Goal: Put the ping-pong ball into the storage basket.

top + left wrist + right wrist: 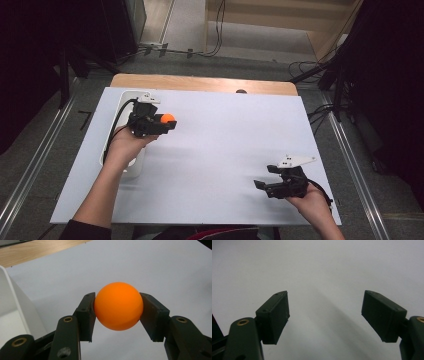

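gripping orange ball (pixel 118 306), left tongs (pixel 117 315)

White sheet (pixel 220 150) covers wooden table (pixel 200 82); cables (pixel 215 30) on floor.

On the white sheet-covered table (pixel 215 150), a white plastic bin (pixel 131 167) sits at the left edge; the small orange ball (pixel 168 118) hangs just right of it, the right gripper (pixel 263 186) well apart near the front right.
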Tool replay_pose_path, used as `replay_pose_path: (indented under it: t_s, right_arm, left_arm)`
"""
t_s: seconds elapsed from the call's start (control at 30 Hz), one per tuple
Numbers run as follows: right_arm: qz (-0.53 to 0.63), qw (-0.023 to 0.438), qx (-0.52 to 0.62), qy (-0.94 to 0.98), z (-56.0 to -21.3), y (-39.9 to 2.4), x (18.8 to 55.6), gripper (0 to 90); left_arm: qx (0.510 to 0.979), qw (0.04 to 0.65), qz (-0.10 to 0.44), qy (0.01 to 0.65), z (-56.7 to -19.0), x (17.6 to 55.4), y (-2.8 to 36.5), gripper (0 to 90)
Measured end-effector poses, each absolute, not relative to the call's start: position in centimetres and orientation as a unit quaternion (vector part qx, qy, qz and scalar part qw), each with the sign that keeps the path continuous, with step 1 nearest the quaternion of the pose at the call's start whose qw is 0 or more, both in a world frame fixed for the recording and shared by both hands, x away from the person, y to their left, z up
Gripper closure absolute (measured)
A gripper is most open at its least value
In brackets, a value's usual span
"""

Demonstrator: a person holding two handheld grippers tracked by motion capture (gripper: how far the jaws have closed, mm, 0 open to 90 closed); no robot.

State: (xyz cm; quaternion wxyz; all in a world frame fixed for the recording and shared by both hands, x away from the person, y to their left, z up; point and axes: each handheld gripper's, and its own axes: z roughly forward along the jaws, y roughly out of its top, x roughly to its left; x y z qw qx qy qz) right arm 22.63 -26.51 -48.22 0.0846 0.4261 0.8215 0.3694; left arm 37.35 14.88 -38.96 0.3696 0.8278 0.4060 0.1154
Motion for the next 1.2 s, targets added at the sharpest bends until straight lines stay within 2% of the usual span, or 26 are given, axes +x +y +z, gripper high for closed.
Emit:
replay_pose_path:
  t_s: [1.2]
  right_arm:
    - [0.367,0.085,0.428,0.822,-48.2,-26.5,22.6,20.7]
  left_arm:
    - [0.796,0.369,0.149,0.457,-38.6,38.3,19.0,48.6]
